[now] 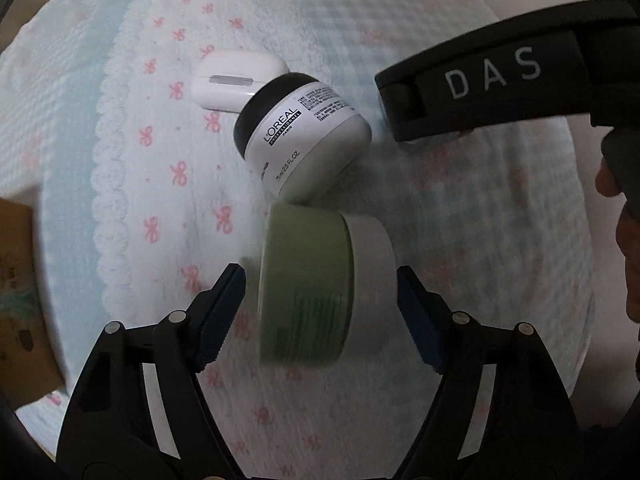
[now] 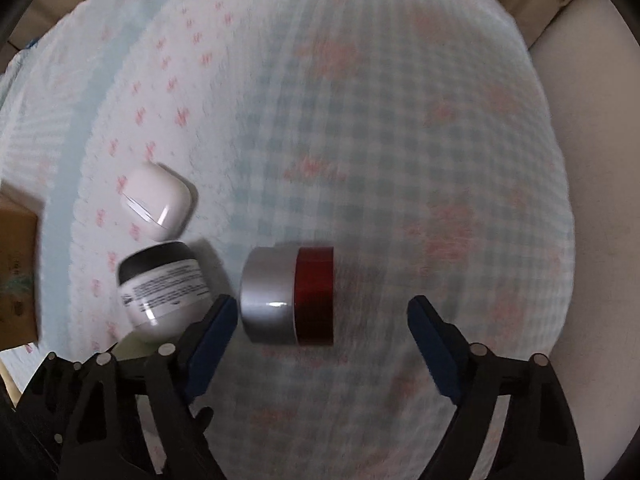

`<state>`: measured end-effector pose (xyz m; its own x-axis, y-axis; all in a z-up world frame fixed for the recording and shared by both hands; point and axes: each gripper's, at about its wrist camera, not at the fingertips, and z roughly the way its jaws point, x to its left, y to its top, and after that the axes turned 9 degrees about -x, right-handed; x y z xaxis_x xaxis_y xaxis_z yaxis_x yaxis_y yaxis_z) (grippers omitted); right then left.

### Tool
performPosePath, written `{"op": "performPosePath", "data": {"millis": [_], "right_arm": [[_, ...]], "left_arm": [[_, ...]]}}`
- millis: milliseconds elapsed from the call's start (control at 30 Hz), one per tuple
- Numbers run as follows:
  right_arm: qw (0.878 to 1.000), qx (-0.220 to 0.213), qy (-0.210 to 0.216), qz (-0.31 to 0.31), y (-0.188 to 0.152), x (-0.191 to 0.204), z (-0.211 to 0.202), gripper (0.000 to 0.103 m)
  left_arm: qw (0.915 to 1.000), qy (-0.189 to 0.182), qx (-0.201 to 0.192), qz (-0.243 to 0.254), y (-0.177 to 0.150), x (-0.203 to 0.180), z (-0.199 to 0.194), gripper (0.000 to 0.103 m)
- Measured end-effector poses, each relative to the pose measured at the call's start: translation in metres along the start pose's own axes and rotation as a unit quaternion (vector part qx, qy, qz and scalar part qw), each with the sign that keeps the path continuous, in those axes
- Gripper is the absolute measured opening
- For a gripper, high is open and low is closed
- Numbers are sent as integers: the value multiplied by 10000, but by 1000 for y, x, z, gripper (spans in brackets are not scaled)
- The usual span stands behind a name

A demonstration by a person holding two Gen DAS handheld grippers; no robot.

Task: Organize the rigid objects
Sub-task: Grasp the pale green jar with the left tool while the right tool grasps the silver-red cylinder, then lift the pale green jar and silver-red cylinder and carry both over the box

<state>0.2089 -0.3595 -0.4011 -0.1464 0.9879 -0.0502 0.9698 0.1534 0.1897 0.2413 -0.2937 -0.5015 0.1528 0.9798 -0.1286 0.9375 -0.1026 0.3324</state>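
Jars: four small rigid items lie on a blanket (image 1: 120,208) with pink bows and pale check.

Left wrist view. Green jar (image 1: 306,284) with white lid lies on its side between the fingers of the left tool (image 1: 322,312). Both blue pads stand just clear of it: the tool is part open and holds nothing. Just beyond, touching the green jar's edge, a white jar (image 1: 308,140) with black lid, tilted on its side. A white earbud case (image 1: 236,84) lies behind it, touching or nearly so. The right tool's dark body crosses the upper right. A cardboard box (image 1: 16,300) sits at the left edge.

Right wrist view. Red jar (image 2: 314,296) with silver lid, on its side, lies between the fingers of the right tool (image 2: 322,320). Left pad almost at the lid, right pad well clear; nothing held. White jar (image 2: 164,288) and earbud case (image 2: 158,200) to the left.

Judgement: the jars look stiff, light and glossy, so likely slippery and prone to roll. Best hold: across lid top and base, pads flat on both ends.
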Motion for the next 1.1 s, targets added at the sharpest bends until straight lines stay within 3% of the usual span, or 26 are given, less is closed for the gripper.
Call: {"op": "performPosePath", "data": {"millis": [67,133,267,300,733,900,1100], "right_arm": [[10000,49,54,25,1,-1,5,73],[9999,61,83,18,2,-2,8,69],[9994,79,326,-13,4,-1,15,42],[9995,96,285,-53,4,1,16,40],[9996,70,256,133,7,-1,7,38],[9993,-104,181,323,5,-6,-21,38],[9963,-579,50,633,-7,-11,-90,38]], "left_arm": [[10000,4,32,-48,3,2,5,72],[9999,96,84,-60,6,5,10,62],[10000,58,47,-47,10,8,10,43],[10000,73,60,-12,11,8,10,43],[9999,-38,44,-86,16,14,1,42],[9998,-132,-122,-114,16,19,-26,41],[9983,-311,-481,-46,26,19,-84,41]]}}
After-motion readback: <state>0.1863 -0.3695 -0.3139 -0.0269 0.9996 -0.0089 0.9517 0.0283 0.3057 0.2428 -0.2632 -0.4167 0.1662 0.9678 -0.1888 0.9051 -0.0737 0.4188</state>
